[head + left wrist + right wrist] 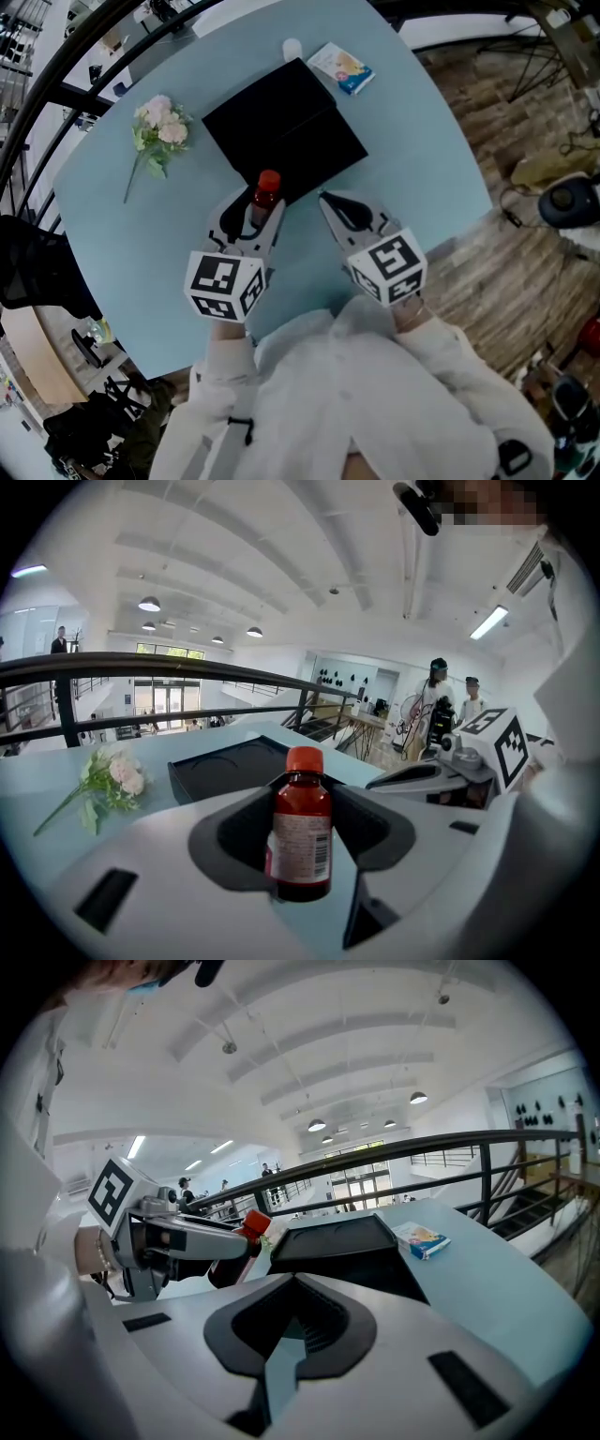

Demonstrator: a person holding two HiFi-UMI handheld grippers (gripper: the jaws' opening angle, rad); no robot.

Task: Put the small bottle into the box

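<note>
The left gripper (251, 214) clamped the small bottle (265, 195) at the near edge of the black box (281, 131). The right gripper (328, 201) beside it had its jaws drawn together on nothing. Under them lay a pale blue table (422, 169), with wooden floor (525, 262) beyond. Only the left gripper view showed ceiling lights (149, 603) and distant people (438, 696).

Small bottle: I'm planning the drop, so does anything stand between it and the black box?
Nothing visible does. The small bottle, shut in the left gripper, is at the near edge of the box; the flowers and the right gripper sit to the sides.
</note>
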